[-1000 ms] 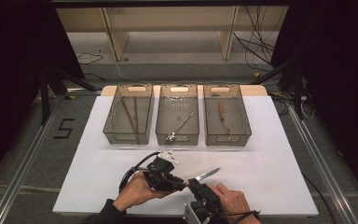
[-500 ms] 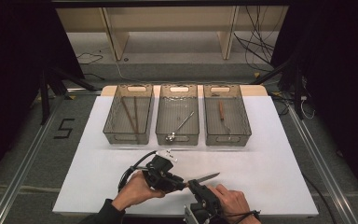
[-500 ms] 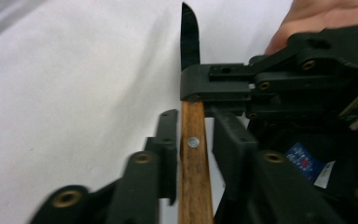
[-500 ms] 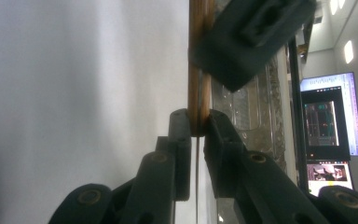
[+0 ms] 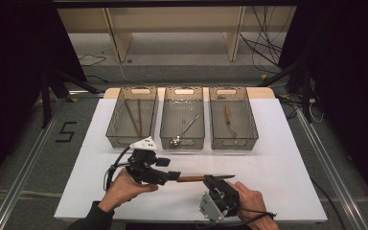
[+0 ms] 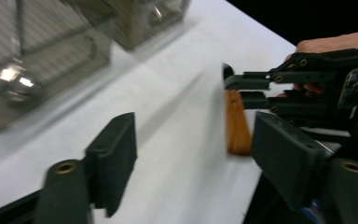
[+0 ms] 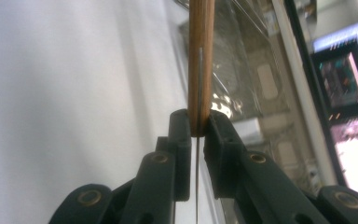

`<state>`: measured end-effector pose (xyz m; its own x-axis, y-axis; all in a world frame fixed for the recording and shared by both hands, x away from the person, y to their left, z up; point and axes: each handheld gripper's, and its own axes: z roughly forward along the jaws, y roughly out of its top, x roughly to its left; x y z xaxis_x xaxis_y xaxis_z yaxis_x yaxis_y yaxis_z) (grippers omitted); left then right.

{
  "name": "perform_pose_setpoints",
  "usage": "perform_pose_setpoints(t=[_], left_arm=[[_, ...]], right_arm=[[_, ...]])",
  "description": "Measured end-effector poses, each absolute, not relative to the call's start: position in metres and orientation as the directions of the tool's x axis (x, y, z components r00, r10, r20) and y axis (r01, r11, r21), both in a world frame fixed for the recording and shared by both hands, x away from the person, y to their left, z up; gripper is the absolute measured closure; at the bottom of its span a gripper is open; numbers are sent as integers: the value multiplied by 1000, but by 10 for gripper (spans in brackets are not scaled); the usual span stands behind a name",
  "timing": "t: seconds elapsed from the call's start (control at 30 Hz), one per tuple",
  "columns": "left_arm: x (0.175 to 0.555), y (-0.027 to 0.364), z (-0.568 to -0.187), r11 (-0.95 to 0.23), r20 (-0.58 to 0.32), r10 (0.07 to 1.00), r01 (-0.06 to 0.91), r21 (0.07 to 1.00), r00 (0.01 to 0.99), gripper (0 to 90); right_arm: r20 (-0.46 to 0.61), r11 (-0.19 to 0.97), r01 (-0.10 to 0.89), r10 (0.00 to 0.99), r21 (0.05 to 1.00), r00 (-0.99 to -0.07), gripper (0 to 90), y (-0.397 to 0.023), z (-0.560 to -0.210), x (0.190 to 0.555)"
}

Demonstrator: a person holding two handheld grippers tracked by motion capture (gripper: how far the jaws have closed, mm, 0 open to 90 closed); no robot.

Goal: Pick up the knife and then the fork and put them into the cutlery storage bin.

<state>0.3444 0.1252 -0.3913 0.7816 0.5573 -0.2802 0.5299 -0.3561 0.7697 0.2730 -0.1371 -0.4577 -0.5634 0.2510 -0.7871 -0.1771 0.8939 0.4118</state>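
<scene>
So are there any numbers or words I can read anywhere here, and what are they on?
"5": a black number marked on the grey floor left of the white table.
The bright screens at the right edge of the right gripper view are too blurred to read.

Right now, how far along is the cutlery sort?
Done: the left bin holds chopsticks, the middle bin a metal utensil, the right bin a wooden-handled piece. In hand: the knife, clamped by the right gripper; the left gripper has just been opening, nothing between its jaws. Left: binning the knife, probably in the right bin.
</scene>
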Motion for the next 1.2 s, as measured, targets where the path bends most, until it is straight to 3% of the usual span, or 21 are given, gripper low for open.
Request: perform_pose_setpoints(t=[0.27, 0.5, 0.73, 0.97, 1.2], left_arm=[[341, 147, -399, -307, -226, 595, 478, 823, 771, 224], [337, 162, -424, -302, -171, 628, 440, 846, 759, 194], [335, 173, -441, -280, -133, 661, 407, 870, 739, 185], [333, 180, -453, -250, -139, 670, 397, 883, 730, 183], [332, 189, -463, -224, -156, 693, 417, 881, 703, 181]], right_arm=[[-574, 755, 16, 512, 656, -639, 815, -168, -417, 303], [-254, 522, 198, 669, 830, -698, 815, -194, -388, 337], [18, 323, 367, 728, 872, -685, 814, -214, -376, 379], [212, 168, 489, 748, 856, -629, 814, -230, -366, 414], [282, 98, 536, 765, 838, -579, 814, -236, -360, 441]])
